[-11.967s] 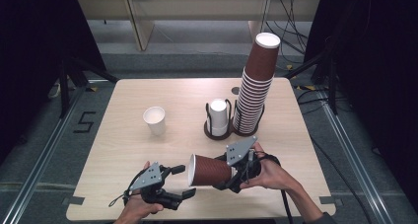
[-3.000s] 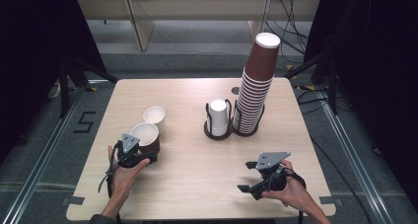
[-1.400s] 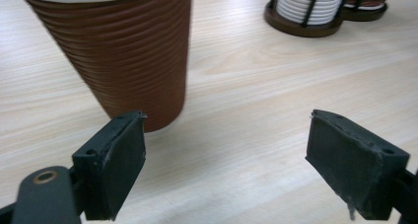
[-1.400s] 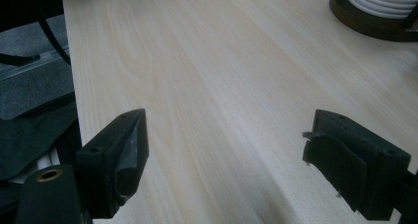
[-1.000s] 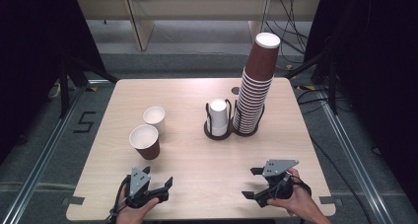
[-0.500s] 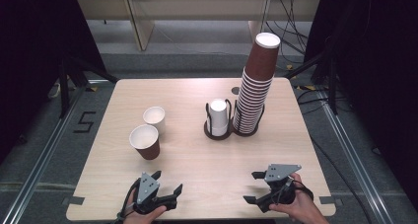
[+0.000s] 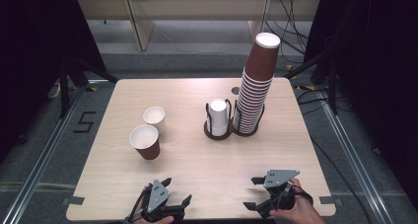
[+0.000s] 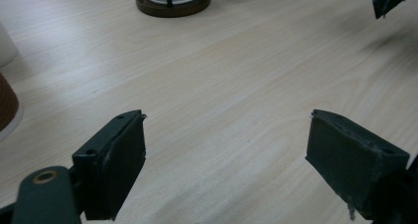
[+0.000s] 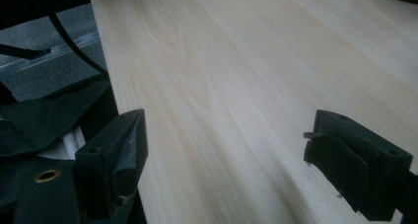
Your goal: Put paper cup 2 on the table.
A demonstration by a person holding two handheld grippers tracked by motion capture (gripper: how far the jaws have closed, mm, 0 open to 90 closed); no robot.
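Your left gripper [image 7: 176, 192] sits at the near edge of the table [image 7: 197, 160], left of its middle, jaws spread apart with bare wood between them in the left gripper view [image 8: 226, 155]. Your right gripper [image 7: 251, 193] rests near the near right corner, jaws likewise wide and holding nothing; its own view looks along the table's edge, with dark cloth below that I can't make out clearly.

The brown paper cup [image 7: 144, 141] stands upright in the left half of the table, well apart from both grippers, and a white cup [image 7: 154, 118] stands just behind it, perhaps touching. Toward the far right, a short white stack sits in a round holder [image 7: 218, 119], and beside it a tall stack of brown cups [image 7: 255, 88] leans slightly.
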